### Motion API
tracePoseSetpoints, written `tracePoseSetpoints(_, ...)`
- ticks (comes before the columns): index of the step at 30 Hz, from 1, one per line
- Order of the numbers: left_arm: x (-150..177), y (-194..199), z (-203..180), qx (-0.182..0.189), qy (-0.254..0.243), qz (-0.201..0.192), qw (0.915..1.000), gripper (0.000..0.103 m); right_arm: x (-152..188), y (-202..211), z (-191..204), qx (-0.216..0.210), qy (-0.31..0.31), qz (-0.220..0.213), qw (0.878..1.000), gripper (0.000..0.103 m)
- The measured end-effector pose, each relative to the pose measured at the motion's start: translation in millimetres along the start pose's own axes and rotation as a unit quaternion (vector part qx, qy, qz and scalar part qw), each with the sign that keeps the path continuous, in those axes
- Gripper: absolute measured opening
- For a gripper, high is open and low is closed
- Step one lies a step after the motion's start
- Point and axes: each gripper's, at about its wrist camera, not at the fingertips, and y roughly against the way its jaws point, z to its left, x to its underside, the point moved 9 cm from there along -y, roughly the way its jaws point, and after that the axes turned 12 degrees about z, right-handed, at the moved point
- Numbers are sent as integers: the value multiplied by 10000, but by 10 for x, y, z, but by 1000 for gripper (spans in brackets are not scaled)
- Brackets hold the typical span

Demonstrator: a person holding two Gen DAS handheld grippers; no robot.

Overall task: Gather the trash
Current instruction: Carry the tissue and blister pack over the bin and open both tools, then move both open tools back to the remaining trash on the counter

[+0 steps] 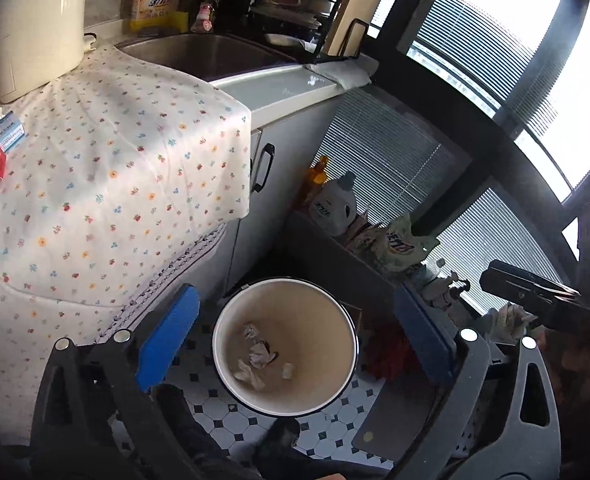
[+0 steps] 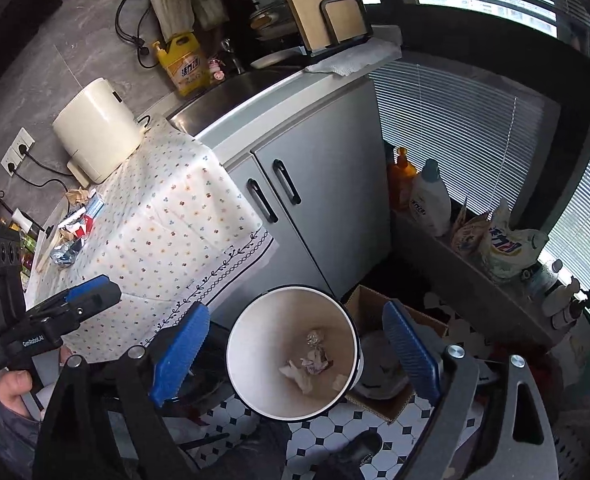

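A white trash bin (image 1: 315, 316) with a dark rim stands on the tiled floor beside the cabinet. Several crumpled papers and a foil ball (image 1: 257, 354) lie at its bottom, also seen in the right wrist view as crumpled trash (image 2: 315, 358) inside the bin (image 2: 263, 344). My left gripper (image 1: 295, 292) hangs open over the bin with nothing between its blue pads. My right gripper (image 2: 295, 312) is also open and empty above the bin. More wrappers (image 2: 75, 224) lie on the cloth-covered counter at the left.
A flowered cloth (image 1: 115, 168) drapes over the counter, with a white appliance (image 2: 95, 136) and a sink (image 1: 199, 52) behind. A cardboard box (image 2: 379, 400) sits right of the bin. A low shelf (image 2: 455, 256) holds detergent bottles under the window blinds. A person's hand (image 2: 15, 392) holds the left gripper (image 2: 91, 292).
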Motion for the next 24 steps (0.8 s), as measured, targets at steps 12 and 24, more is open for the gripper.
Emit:
tracePoseSetpoints(12, -101, 906, 852, -536, 734, -763, 9929, 97, -390, -211, 956, -397, 799, -76, 9960, 95)
tracePoseSetpoints(24, 41, 1400, 1837, -934, 1532, -1093, 9777, 97, -684, -579, 2104, -802, 1554, 92, 9845, 95)
